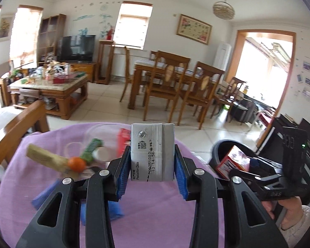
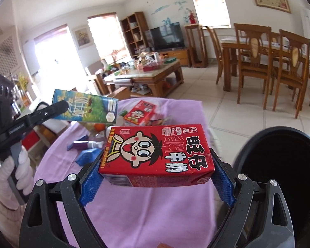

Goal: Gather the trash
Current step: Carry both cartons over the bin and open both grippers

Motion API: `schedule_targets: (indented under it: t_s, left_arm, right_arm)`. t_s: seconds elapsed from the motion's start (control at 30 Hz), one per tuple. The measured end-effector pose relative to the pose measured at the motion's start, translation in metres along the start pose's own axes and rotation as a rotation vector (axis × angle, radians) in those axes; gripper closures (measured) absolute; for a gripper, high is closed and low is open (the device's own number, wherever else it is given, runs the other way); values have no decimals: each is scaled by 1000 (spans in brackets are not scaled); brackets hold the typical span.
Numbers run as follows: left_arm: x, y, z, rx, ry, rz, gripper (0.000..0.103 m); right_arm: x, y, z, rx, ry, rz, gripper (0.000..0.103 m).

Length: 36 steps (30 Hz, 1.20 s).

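My left gripper (image 1: 153, 161) is shut on a milk carton (image 1: 152, 153), silver top toward the camera; in the right wrist view the same carton (image 2: 86, 108) shows blue and green, held above the purple-clothed table (image 2: 146, 206). My right gripper (image 2: 157, 171) is shut on a red milk carton (image 2: 157, 155) with a cartoon face, just left of the black trash bin (image 2: 279, 165). In the left wrist view the red carton (image 1: 233, 161) sits over the bin (image 1: 217, 150). A second red carton (image 2: 140, 112) lies on the table.
On the cloth lie an orange (image 1: 77, 163), a green wrapper (image 1: 92, 146), a tan box (image 1: 45, 157), a clear plastic cup (image 1: 101, 136), a blue packet (image 2: 86, 157) and a purple tube (image 2: 82, 144). Dining chairs (image 2: 256, 62) and a coffee table (image 2: 153, 76) stand beyond.
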<state>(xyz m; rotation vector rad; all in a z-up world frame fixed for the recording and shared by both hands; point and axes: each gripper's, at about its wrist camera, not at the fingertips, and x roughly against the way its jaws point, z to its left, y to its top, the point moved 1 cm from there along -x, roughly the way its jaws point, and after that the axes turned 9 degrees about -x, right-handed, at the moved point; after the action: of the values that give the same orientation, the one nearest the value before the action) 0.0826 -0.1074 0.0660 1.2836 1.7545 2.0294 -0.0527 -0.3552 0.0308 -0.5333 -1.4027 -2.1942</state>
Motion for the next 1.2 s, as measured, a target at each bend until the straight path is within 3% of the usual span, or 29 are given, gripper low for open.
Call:
schedule_targets:
  t_s: [0.23, 0.53, 0.83, 1.2]
  left_arm:
    - [-46, 4, -89, -42, -184, 34, 64]
    - [-105, -22, -178, -85, -317, 121, 64]
    - [-140, -37, -221, -148, -342, 203, 64]
    - [-151, -46, -230, -182, -299, 268, 63]
  right_arm:
    - [53, -5, -78, -106, -86, -65, 14]
    - [89, -27, -182, -254, -193, -96, 14]
    - [85, -48, -235, -319, -222, -66, 14]
    - [66, -48, -238, -335, -233, -52, 14]
